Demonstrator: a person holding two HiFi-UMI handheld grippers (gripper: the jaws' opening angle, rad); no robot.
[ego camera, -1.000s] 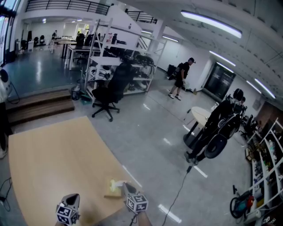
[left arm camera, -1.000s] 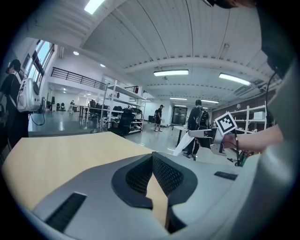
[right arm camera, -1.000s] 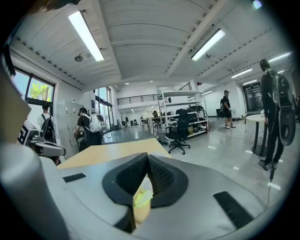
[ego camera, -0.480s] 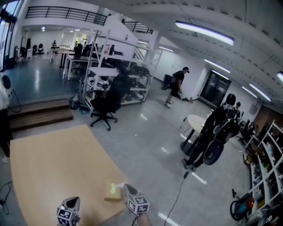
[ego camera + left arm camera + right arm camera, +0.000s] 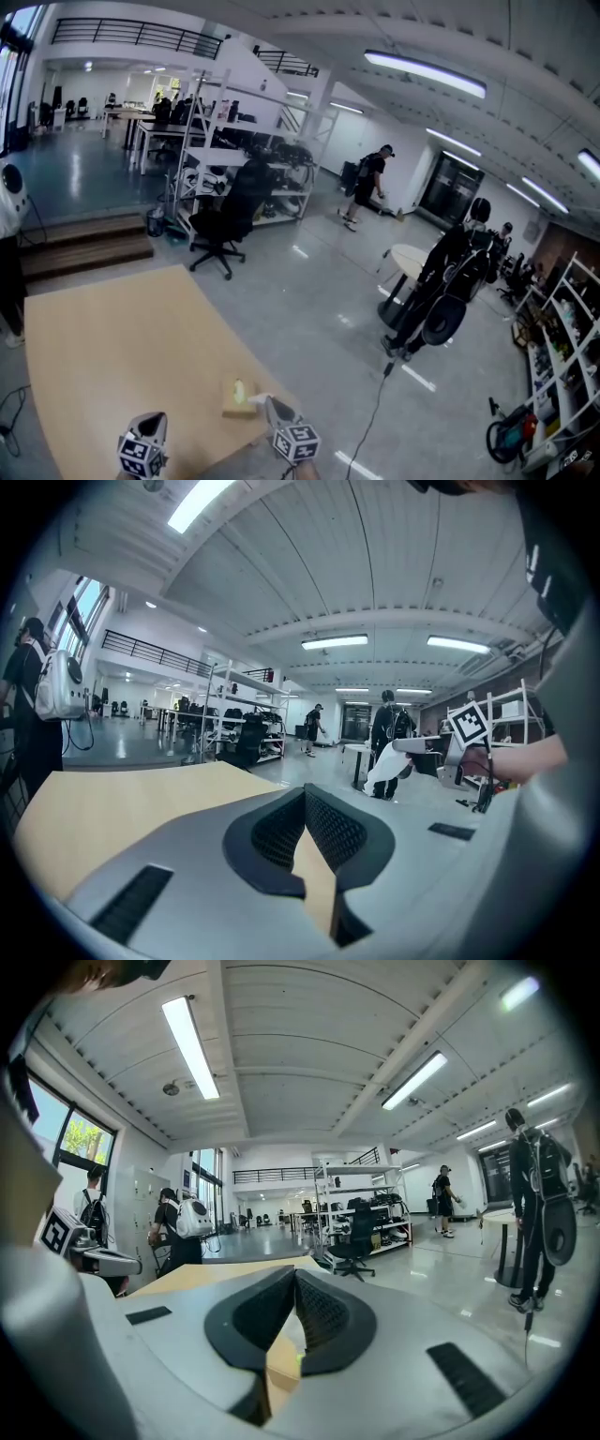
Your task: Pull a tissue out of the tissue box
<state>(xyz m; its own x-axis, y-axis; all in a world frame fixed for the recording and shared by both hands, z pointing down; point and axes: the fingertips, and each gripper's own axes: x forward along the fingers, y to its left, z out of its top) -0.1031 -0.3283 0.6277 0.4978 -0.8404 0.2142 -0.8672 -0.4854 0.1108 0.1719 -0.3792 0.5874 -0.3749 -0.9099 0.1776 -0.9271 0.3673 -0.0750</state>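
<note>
Big open workshop hall, glossy grey floor (image 5: 309,309), strip lights overhead, and a pale wooden table (image 5: 112,347) filling the near left. Beyond the table stands a black office chair (image 5: 223,211) in front of a white shelving rack (image 5: 234,141). A person walking (image 5: 368,183) is at the far wall, and over to the right a person in dark gear (image 5: 441,295) is beside a small round table (image 5: 412,255). A cable (image 5: 375,417) trails over the floor just off the wooden table's right edge.

Now the near right edge of the table: there sits the tissue box (image 5: 235,400), yellowish. The right gripper (image 5: 272,405) is just to its right, jaws pressed together on a white tissue (image 5: 382,766) (the left gripper view shows the sheet hanging loose below the tips). What else is in the box can't be made out.

The left gripper (image 5: 305,791) is well to the left, over bare tabletop, with its jaws closed tip to tip and nothing between them.
</note>
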